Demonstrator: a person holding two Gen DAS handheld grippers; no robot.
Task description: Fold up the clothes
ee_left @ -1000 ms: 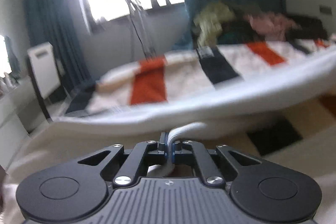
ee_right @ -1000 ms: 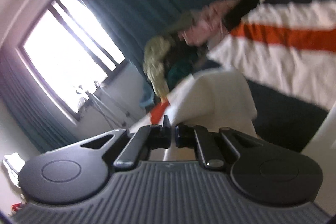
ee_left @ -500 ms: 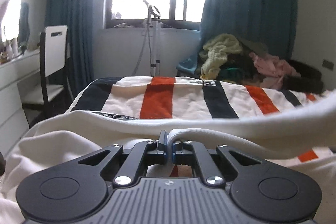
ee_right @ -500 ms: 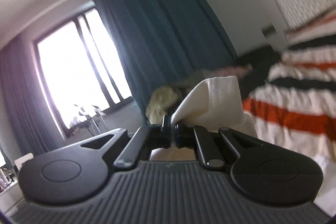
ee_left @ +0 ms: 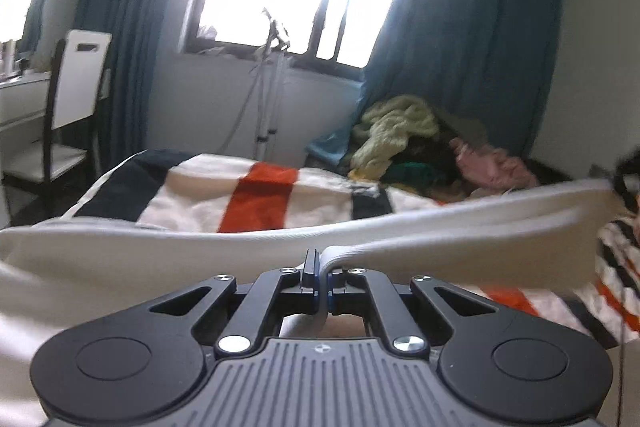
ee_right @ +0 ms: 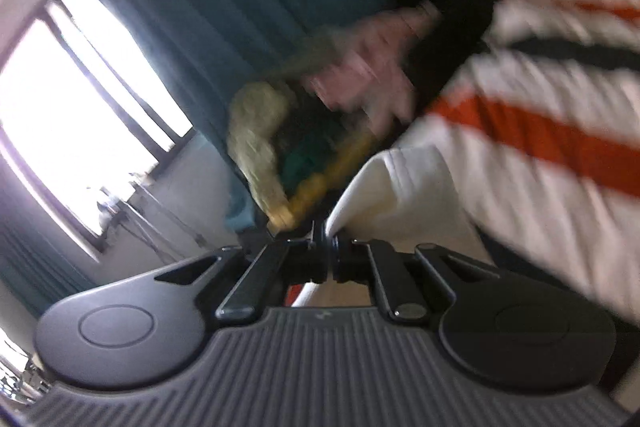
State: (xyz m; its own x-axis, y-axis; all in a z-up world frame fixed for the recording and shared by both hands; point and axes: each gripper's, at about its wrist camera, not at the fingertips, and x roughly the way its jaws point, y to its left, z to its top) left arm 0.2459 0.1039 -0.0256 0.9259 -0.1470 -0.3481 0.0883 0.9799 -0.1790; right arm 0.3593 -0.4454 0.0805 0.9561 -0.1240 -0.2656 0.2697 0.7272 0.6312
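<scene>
Seemingly both jaws pinch cream garment [ee_left: 240, 247].

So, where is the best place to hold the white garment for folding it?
At its edge near a corner, coming in level from the side, as both do now: the white garment hangs stretched between the left gripper and right gripper.

A plain cream-white cloth garment [ee_left: 248, 255] hangs over a bedspread [ee_left: 256, 203] striped white, orange and black. By the bed's far right corner, a heap of clothes [ee_left: 404, 135] mixes yellow-green, pink, dark green. Teal curtains [ee_left: 472, 47].
</scene>
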